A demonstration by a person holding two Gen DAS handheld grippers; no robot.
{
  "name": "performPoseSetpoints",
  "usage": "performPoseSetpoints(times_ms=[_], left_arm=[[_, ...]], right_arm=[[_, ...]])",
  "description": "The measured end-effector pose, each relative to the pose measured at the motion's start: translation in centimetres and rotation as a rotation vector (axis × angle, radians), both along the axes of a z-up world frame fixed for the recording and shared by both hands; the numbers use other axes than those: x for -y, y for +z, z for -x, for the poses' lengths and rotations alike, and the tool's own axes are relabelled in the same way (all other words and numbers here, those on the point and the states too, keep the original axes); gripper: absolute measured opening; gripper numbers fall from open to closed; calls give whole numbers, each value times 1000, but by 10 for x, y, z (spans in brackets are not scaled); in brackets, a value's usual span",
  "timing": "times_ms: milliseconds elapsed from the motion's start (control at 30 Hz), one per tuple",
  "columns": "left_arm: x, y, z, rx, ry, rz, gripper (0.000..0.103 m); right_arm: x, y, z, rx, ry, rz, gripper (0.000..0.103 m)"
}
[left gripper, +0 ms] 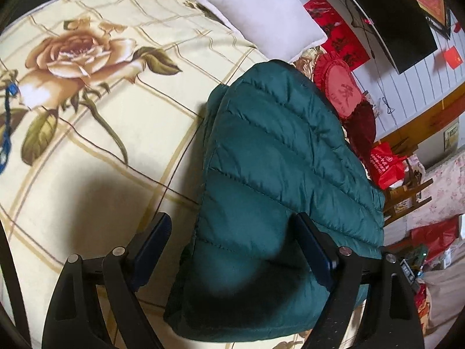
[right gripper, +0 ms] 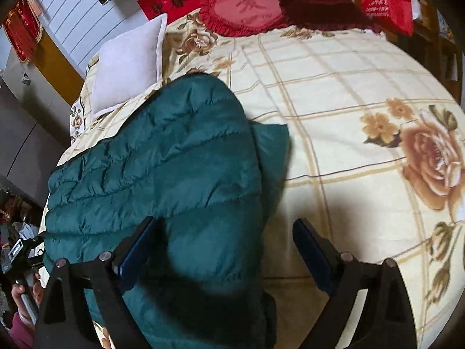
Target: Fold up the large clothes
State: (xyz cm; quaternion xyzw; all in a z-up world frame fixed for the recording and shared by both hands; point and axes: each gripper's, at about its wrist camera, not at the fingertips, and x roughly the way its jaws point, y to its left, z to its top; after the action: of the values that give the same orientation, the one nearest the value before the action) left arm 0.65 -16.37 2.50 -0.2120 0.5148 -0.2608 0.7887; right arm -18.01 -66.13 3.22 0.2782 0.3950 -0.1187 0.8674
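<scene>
- The teal quilted jacket (left gripper: 270, 180) lies on the bed (left gripper: 110, 151), along the edge nearest the room's clutter, and is already doubled into a long, thick bundle with a narrower flap showing under the top layer on the side toward the middle of the bed.
- The left tool (left gripper: 232, 250) hangs over the near end of the bundle with its two fingers spread wide; no fabric sits between them, so it holds nothing.
- The right tool (right gripper: 225, 250) is likewise spread apart above the same end, one finger over the jacket and the other over the bare sheet, gripping nothing.
- Both tools probably hover at this end because it is the free edge to take for the next fold; the puffy fill would likely spring back if it is pinched too shallowly.
- The jacket sits well apart from the white pillow (left gripper: 270, 14) and the red cushion (right gripper: 247, 5) at the head of the bed, which leaves room to fold it lengthwise.
- As for containers, a red bag (left gripper: 385, 164) stands beyond the bed's edge; what it holds cannot be made out.
</scene>
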Motion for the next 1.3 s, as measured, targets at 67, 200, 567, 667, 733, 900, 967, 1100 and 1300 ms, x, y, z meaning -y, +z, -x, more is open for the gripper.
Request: performPoseSetpoints(times_ms=[67,200,567,667,733,900,967,1100,1300], left_arm=[[1,-5,-4,-19,1,21,72],[4,-14,-11,-47,3,52,80],[33,-7,-7,-19,-88,58,55],[33,8,5,40,-112,51,33],[31,22,13,72,-131,52,23],[22,60,42,140,-191,55,17],[15,71,55,154,-207,67,17],[-6,85,85,151,-233,87,17],[-30,77,123,131,-275,40,17]], right_arm=[[5,-7,-5,14,11,-32,98],[10,-19,-17,24,31,-83,103],[-4,-28,-37,66,110,-170,89],[-13,-15,-29,97,111,-166,66],[-17,-1,-18,139,112,-176,53],[-43,39,7,170,162,-133,46],[-55,52,18,175,182,-133,46],[-75,70,52,156,205,-131,46],[-88,58,113,125,200,-187,47]])
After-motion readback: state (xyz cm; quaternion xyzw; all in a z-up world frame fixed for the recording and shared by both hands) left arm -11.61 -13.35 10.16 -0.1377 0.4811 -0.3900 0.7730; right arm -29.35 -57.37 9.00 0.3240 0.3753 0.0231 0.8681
